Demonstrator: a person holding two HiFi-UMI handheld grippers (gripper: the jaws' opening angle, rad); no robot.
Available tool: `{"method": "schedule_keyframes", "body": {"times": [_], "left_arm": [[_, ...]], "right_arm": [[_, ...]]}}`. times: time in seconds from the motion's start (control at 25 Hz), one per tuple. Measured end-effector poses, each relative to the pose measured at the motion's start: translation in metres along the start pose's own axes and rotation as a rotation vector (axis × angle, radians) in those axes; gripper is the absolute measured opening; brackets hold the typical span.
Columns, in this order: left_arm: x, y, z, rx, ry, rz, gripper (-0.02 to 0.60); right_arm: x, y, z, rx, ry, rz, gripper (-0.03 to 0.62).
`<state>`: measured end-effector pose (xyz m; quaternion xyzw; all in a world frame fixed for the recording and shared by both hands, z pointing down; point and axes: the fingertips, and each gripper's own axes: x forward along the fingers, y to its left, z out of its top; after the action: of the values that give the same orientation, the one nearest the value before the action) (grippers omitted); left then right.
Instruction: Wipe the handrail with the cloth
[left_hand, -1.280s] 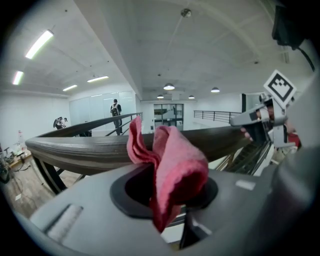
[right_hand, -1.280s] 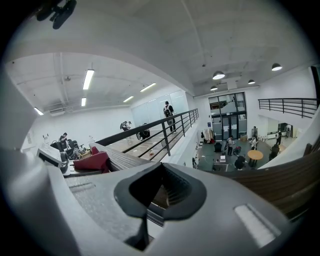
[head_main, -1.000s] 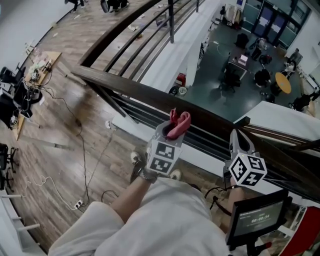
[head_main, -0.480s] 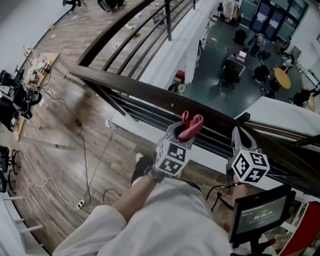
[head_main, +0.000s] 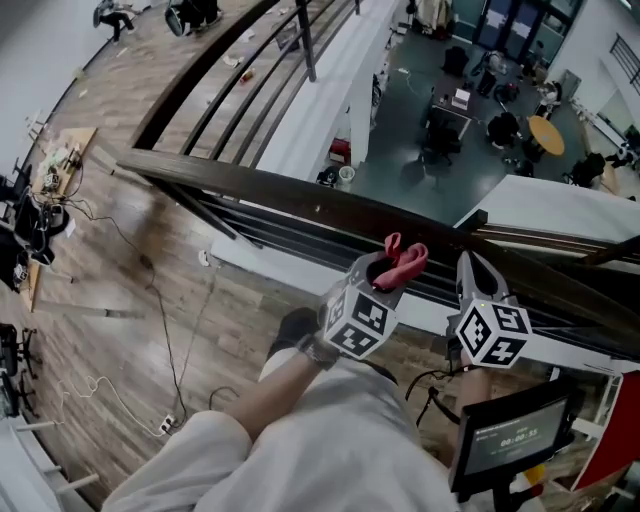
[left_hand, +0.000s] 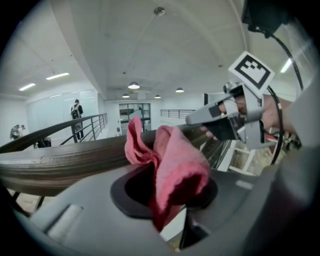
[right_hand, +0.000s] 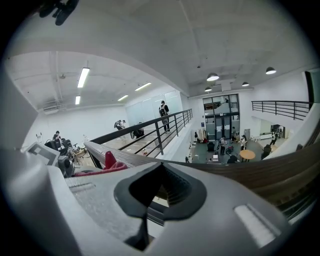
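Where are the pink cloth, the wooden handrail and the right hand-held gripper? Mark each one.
pink cloth (head_main: 404, 264): head view, its bunched middle.
wooden handrail (head_main: 260, 190): head view, bare top face.
right hand-held gripper (head_main: 473, 264): head view, between its fingertips.

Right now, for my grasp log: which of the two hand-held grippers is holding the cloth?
The left hand-held gripper: the pink cloth is pinched in its jaws. The right hand-held gripper holds nothing.
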<state>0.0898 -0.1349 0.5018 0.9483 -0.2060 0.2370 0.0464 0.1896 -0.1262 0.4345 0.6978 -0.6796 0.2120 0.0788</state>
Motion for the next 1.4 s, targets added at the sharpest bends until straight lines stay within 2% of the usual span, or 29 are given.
{"method": "schedule_keyframes", "body": {"times": [0.28, 0.48, 0.68, 0.8, 0.92, 1.4], "left_arm": [[0.024, -0.061, 0.008, 0.083, 0.0, -0.197, 0.126], [0.039, -0.081, 0.008, 0.066, 0.011, -0.269, 0.126], [0.045, -0.079, 0.003, 0.086, 0.0, -0.232, 0.127], [0.044, -0.068, 0.001, 0.045, -0.015, -0.194, 0.127], [0.043, -0.057, 0.004, 0.039, -0.027, -0.166, 0.127], [0.032, -0.038, 0.007, -0.027, -0.044, -0.138, 0.127]], "right_arm": [[-0.021, -0.012, -0.004, 0.026, -0.012, -0.066, 0.003], [-0.035, -0.024, -0.013, 0.051, -0.016, -0.121, 0.003], [-0.039, -0.022, -0.016, 0.057, -0.014, -0.139, 0.003], [-0.037, -0.018, -0.014, 0.034, -0.014, -0.135, 0.003], [-0.035, -0.017, -0.012, 0.025, -0.014, -0.126, 0.003], [-0.022, -0.002, -0.008, 0.011, -0.004, -0.095, 0.003]]}}
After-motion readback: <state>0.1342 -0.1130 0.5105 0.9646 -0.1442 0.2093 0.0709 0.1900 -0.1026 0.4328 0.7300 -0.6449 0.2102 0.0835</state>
